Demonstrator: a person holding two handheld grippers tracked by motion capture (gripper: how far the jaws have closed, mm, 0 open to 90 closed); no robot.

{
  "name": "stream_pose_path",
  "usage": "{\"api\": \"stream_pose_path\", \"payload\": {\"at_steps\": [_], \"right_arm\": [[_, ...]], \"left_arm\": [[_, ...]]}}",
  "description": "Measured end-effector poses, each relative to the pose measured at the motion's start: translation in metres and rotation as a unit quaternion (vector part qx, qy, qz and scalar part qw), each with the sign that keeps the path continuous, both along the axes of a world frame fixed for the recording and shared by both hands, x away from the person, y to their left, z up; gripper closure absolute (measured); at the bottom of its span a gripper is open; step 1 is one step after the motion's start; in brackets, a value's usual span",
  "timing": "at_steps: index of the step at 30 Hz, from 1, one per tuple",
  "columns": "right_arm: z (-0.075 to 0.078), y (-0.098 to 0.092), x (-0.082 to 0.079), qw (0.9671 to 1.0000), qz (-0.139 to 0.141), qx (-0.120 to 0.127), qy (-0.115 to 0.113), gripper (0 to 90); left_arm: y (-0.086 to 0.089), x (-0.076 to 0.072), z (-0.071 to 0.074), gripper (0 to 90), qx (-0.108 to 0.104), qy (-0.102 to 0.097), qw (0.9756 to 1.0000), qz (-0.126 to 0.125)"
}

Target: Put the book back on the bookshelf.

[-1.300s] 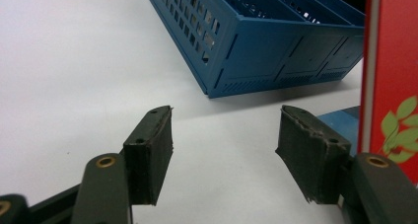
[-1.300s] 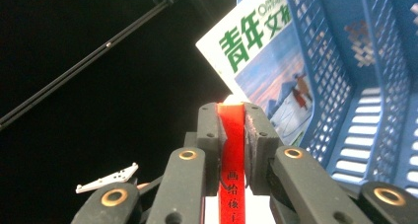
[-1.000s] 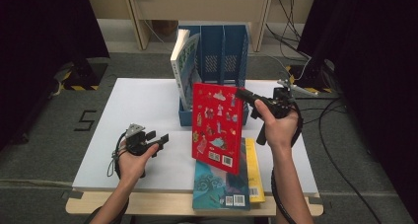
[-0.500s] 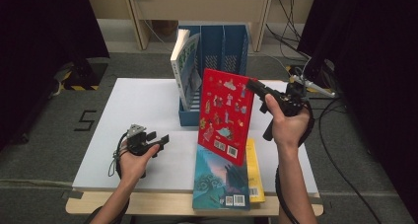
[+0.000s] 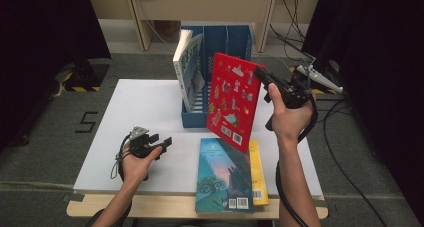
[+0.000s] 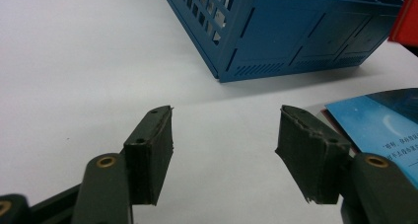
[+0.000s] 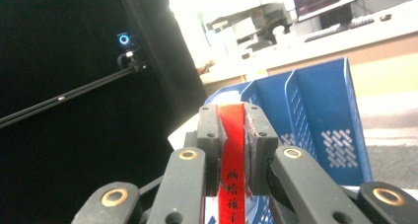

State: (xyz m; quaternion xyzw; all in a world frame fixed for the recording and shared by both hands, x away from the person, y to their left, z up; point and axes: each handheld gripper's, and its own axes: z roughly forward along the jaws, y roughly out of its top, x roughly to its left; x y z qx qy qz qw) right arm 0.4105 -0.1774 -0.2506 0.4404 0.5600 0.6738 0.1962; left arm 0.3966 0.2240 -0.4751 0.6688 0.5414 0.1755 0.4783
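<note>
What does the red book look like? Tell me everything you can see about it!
The red book is thin and flat, with a glossy red cover full of little cartoon pictures and barcodes near its bottom corner. It hangs in the air, tilted, just in front of the blue file rack. The right gripper pinches its upper right edge, with the jaws shut on the spine, where characters are printed. Its lower corner hovers over the teal book lying on the table.

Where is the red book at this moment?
In the high view the red book is lifted right of centre, clamped in the right hand-held gripper, before the blue file rack.
</note>
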Motion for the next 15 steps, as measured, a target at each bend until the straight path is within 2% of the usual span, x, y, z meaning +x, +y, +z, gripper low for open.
{"api": "stream_pose_path", "payload": {"at_steps": [10, 15], "right_arm": [[0.013, 0.016, 0.018, 0.9991, -0.029, -0.015, -0.027, 81.0], [0.023, 0.029, 0.036, 0.9976, -0.046, -0.028, -0.043, 81.0]], "left_arm": [[0.001, 0.0, -0.003, 37.5, 0.002, 0.002, 1.0, 0.001], [0.003, -0.001, -0.005, 37.5, 0.003, 0.005, 1.0, 0.002]]}}
